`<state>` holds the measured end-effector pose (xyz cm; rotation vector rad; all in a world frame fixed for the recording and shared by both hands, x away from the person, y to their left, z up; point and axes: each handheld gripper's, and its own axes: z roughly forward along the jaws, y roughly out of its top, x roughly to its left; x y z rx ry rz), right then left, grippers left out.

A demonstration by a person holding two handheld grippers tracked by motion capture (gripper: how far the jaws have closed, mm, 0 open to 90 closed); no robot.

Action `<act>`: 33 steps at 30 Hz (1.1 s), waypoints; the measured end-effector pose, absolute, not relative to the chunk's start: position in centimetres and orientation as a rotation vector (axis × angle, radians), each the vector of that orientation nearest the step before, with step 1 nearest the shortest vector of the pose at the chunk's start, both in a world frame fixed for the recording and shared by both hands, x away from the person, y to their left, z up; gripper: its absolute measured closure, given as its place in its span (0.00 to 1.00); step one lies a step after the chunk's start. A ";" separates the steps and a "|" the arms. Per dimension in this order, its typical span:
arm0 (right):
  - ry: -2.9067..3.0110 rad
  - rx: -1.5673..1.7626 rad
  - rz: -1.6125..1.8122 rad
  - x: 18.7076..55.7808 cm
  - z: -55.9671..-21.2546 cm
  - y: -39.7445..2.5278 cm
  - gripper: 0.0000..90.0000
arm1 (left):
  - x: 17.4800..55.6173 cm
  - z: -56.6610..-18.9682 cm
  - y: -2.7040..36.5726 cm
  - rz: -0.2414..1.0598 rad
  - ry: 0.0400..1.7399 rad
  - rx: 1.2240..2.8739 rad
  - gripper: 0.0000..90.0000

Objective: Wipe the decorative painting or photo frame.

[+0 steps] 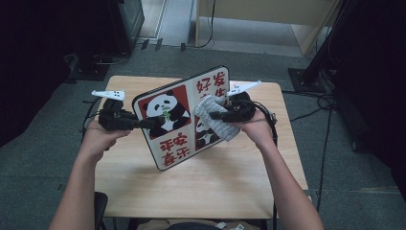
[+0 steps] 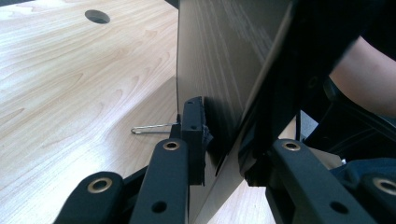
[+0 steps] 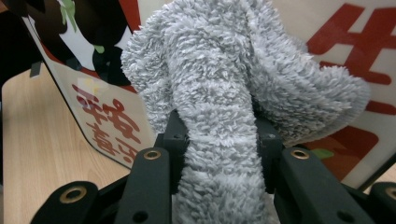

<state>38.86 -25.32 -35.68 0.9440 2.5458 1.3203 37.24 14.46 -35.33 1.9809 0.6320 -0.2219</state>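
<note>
A panda sign board (image 1: 177, 112) with red characters stands tilted on the wooden table (image 1: 201, 182). My left gripper (image 1: 143, 123) is shut on the board's left edge; in the left gripper view its jaws clamp the thin board (image 2: 219, 70) from both sides. My right gripper (image 1: 218, 115) is shut on a fluffy grey cloth (image 1: 215, 117), which presses against the board's printed face. In the right gripper view the cloth (image 3: 224, 102) bulges up between the jaws, with the board's face (image 3: 107, 116) right behind it.
A thin metal pin or clip (image 2: 149, 129) lies on the table beside the board's back. A cable hole (image 2: 97, 17) sits in the table's far part. Dark equipment and stands (image 1: 330, 48) surround the table on the grey floor.
</note>
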 end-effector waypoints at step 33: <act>2.609 1.016 1.243 37.9 -39.9 -25.4 0.74 | 37.1 -35.3 14.5 -0.218 0.630 1.982 0.83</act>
